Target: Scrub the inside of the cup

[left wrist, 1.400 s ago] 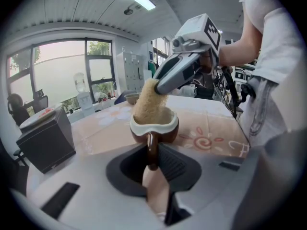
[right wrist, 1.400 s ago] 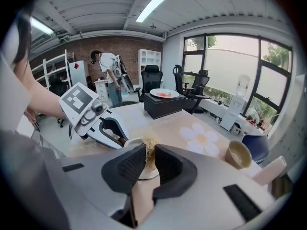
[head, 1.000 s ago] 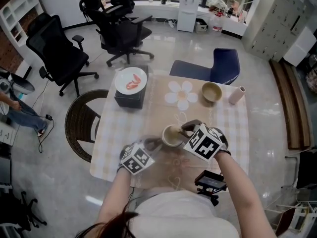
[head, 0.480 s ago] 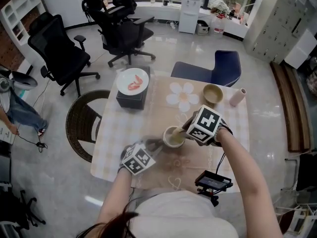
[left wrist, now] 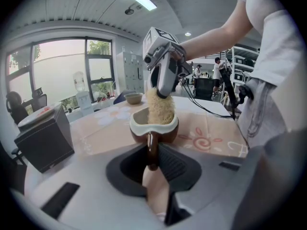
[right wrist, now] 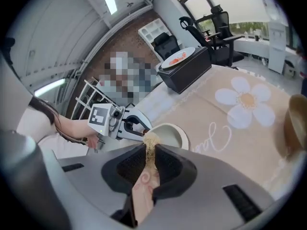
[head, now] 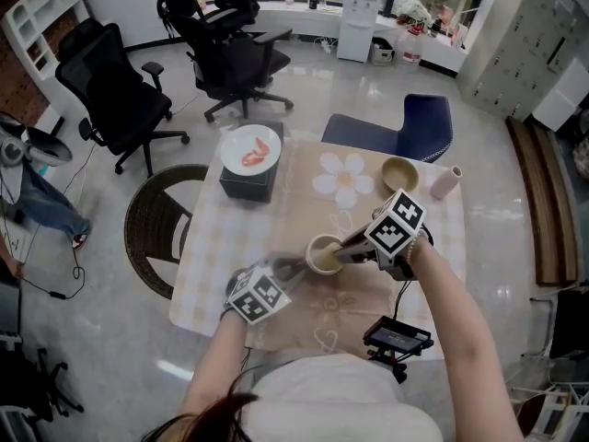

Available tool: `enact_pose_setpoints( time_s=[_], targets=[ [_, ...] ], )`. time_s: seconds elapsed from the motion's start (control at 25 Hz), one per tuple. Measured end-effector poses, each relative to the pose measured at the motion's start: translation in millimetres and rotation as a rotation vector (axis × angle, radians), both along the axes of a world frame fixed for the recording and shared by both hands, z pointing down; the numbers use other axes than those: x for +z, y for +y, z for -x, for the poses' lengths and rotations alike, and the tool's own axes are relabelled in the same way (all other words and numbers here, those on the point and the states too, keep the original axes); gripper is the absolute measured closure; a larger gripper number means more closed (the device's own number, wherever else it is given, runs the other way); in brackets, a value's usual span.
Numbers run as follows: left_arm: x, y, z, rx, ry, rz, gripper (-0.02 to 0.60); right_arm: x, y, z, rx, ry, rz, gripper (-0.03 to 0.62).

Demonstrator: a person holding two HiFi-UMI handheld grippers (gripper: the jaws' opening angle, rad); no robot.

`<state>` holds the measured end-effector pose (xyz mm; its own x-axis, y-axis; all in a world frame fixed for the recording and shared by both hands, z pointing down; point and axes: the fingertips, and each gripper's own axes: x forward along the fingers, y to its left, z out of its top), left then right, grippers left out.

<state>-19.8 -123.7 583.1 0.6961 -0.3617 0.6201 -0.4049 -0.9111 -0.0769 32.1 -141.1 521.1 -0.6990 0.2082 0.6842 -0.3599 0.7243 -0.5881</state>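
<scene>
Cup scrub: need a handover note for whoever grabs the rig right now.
Left gripper: shut on the handle of the cup, cup upright over the near part of the table.
Right gripper: shut on the scrubber, whose lower end is inside the cup's mouth.
Done: cup gripped, scrubber inserted. How clean the inside is cannot be told.
Left: work the scrubber round the inner wall and bottom, lift it out, release the cup.
</scene>
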Motion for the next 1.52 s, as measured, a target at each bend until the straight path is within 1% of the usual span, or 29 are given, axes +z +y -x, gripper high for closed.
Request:
enact_pose_setpoints(
  time_s=[0.12,0.32,0.44,0.52,0.6,0.72,0.92,1.04,1.16,1.24,1.36,1.52],
  targets=[
    [0,0,0,-0.001,0.001,0.000,0.520,-5,2,3,0.043,-0.077,0.014,0.533],
    [-1,0,0,-0.001,0.001,0.001,0.520,-8,0,5,0.127,-0.130,-0.019,0.533],
    [0,0,0,0.000,0.001,0.004,0.520,-4,-5,5,0.189,-0.137,-0.094,0.534],
    [1,0,-1,0.000,0.001,0.004,0.520,-1,-8,5,0.220,-0.120,-0.168,0.534],
    [1,0,-1,0.001,0.001,0.003,0.520,1,-9,4,0.228,-0.100,-0.250,0.534],
    [-1,1,-1,0.002,0.001,0.005,0.520,0,-6,6,0.194,-0.066,-0.360,0.534],
    [0,1,0,0.003,-0.002,0.006,0.520,2,-4,13,0.122,0.004,-0.500,0.533],
    [0,1,-1,0.004,-0.004,0.007,0.520,3,-10,15,0.086,0.077,-0.600,0.533],
    [0,1,-1,0.006,-0.001,0.008,0.520,5,-12,16,0.027,0.168,-0.719,0.534],
    [0,1,-1,0.007,-0.001,0.010,0.520,7,-13,16,-0.007,0.226,-0.781,0.534],
    [0,1,0,0.006,-0.002,0.010,0.520,10,-14,14,-0.027,0.284,-0.816,0.534],
    [1,0,0,0.005,-0.003,0.011,0.520,12,-21,9,-0.036,0.332,-0.785,0.534]
  ],
)
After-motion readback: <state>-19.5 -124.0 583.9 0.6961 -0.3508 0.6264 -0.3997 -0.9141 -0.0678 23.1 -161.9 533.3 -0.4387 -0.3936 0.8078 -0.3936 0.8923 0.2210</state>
